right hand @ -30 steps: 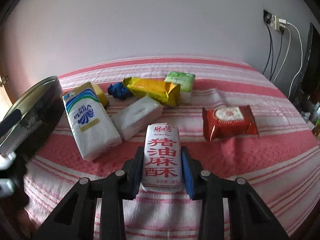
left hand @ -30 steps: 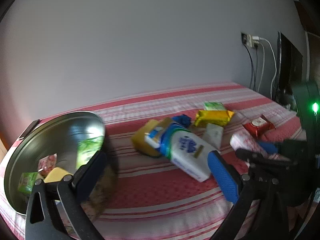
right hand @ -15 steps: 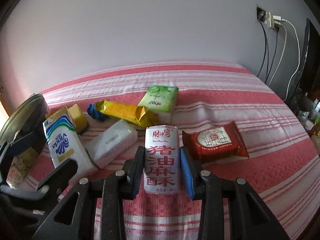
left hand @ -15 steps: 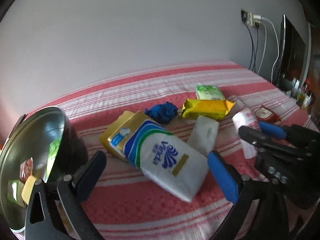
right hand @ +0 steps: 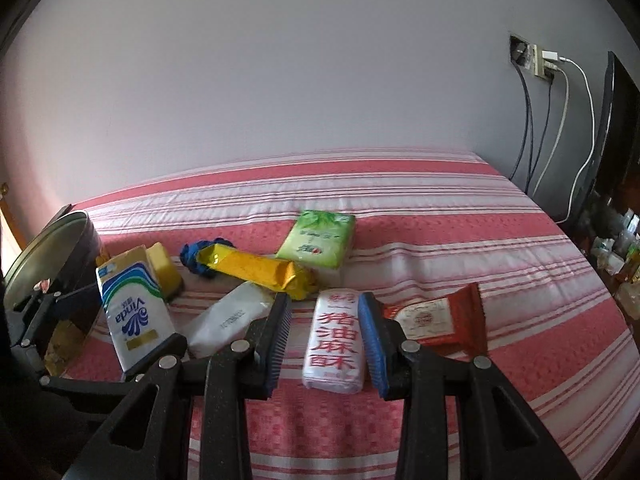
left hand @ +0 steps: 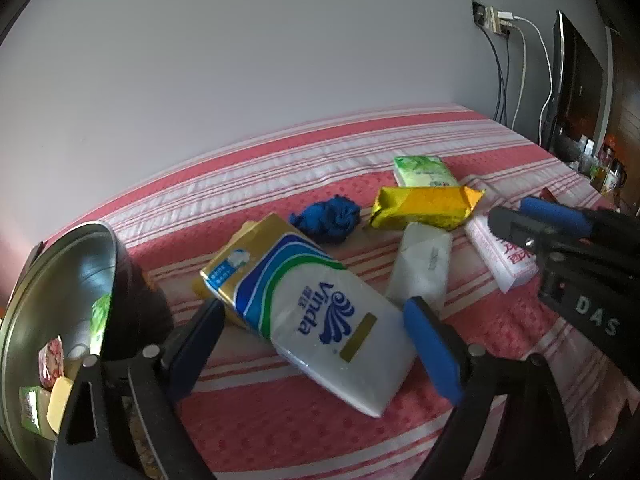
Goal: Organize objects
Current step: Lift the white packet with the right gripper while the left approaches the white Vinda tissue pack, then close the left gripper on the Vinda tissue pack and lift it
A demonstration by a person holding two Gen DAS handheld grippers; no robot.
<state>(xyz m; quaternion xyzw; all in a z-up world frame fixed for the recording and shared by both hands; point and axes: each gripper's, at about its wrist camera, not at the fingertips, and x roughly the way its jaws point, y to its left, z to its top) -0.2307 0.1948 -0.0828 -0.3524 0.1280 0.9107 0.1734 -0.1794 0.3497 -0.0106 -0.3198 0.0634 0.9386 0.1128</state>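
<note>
My left gripper (left hand: 316,344) is open, its jaws on either side of the near end of a white and blue Vinda tissue pack (left hand: 320,312), which lies on the red striped bed over a yellow box (left hand: 240,256). My right gripper (right hand: 326,344) is open around a white snack packet with red characters (right hand: 334,340) that lies on the bed; its right pad is close to the packet, the left one apart. The round metal tin (left hand: 52,312) at the left holds several small items. The Vinda pack also shows in the right wrist view (right hand: 132,316).
On the bed lie a blue cloth (left hand: 326,218), a yellow packet (left hand: 424,202), a green tissue pack (right hand: 320,238), a white pack (left hand: 422,264) and a red packet (right hand: 436,316). A wall socket with cables (right hand: 540,60) and a dark screen (right hand: 616,120) are at the right.
My right gripper has opened and let go of the white snack packet, which now lies on the bed. My left gripper has moved right from the tin to the Vinda pack.
</note>
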